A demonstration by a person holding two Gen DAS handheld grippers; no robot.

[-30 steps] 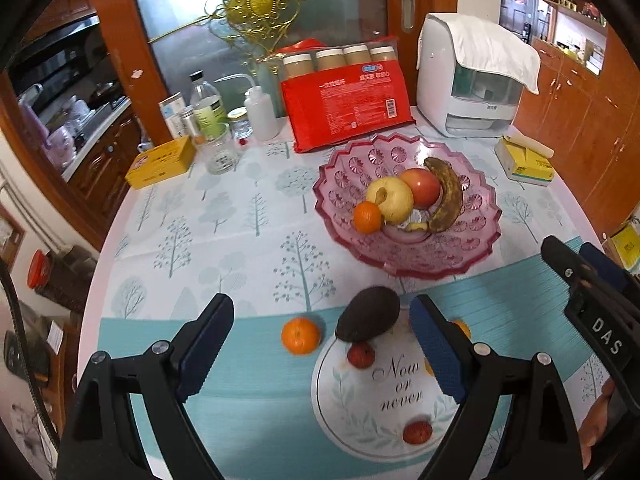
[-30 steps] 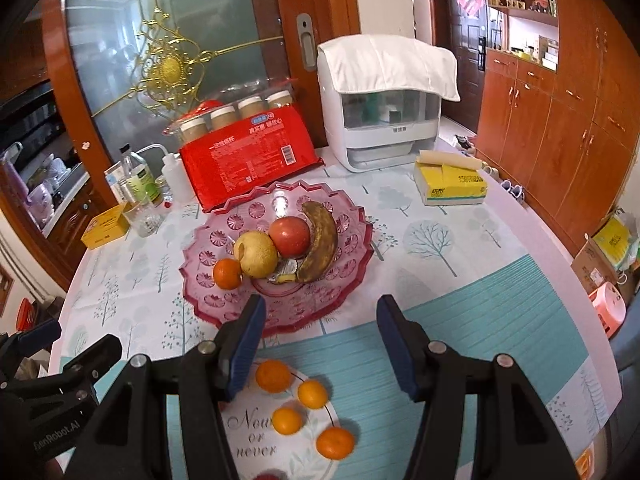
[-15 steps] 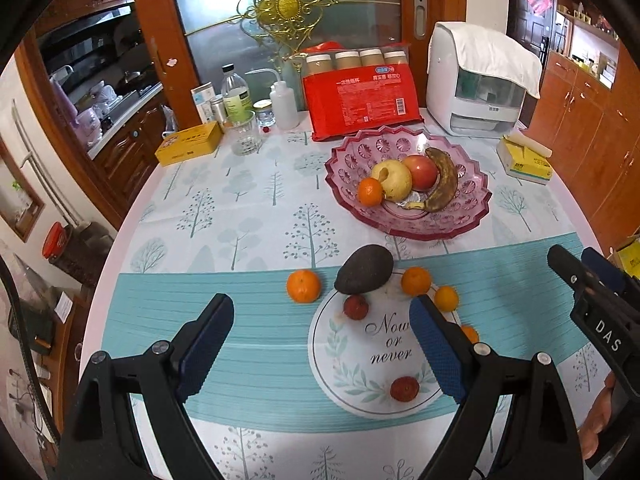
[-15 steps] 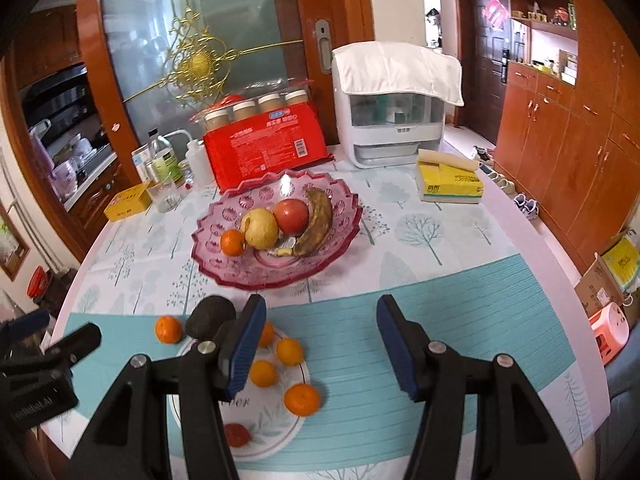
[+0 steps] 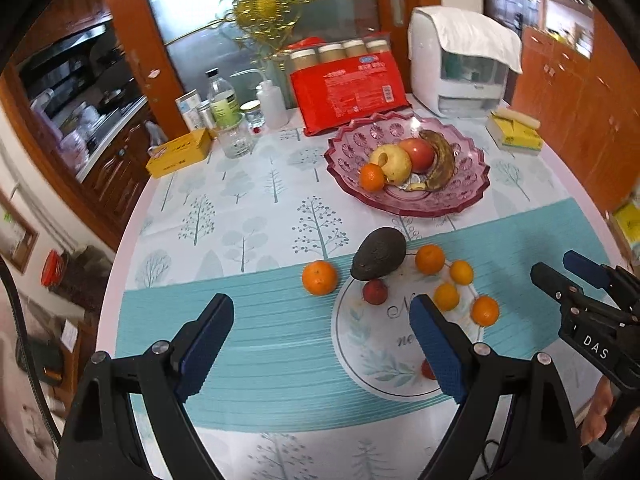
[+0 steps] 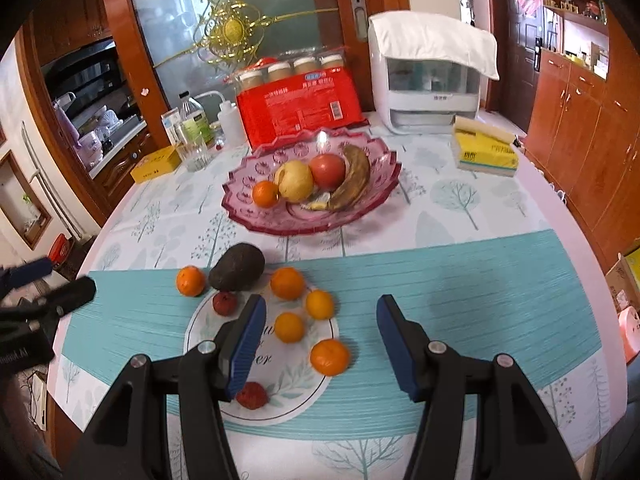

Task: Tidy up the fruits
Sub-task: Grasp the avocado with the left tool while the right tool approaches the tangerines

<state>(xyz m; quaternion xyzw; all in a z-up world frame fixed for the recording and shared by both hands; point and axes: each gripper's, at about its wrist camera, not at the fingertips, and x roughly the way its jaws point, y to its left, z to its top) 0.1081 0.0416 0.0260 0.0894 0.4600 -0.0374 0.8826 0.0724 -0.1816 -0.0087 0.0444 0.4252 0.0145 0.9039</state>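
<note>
Fruit lies in two groups on the table [image 6: 460, 200]. A pink glass bowl [image 6: 256, 216] toward the far middle holds a yellow apple [image 6: 297, 181], a red apple [image 6: 329, 171], a browned banana [image 6: 354, 184] and one tangerine [image 6: 265, 194]. Nearer the front edge, on and around the round printed motif of the tablecloth, sit a dark avocado [image 6: 237, 267], five loose tangerines and two small red fruits. One of these tangerines [image 6: 191, 280] sits just left of the avocado, and another [image 6: 287, 283] just right of it. Three more [image 6: 330, 357] lie nearer the front. One red fruit [image 6: 225, 303] is just in front of the avocado; the other [image 6: 252, 395] is near the front edge, partly behind a gripper finger.

The left hand-held gripper [image 5: 320, 336] has its jaws spread wide and empty, above the teal band of the cloth to the left of the motif. Nothing touches its blue pads [image 5: 206, 344].

The right hand-held gripper [image 6: 320, 344] has its jaws parted about halfway, also empty, above the right side of the motif. The nearest tangerine shows in the gap between its fingers, but the pads [image 6: 245, 340] are clear of it.

Along the far edge stand a red package [image 6: 300, 110], a white appliance [image 6: 432, 92] draped with a cloth, bottles and a glass. A yellow tissue pack [image 6: 486, 152] is at the far right, and a yellow box [image 6: 158, 163] at the far left.
</note>
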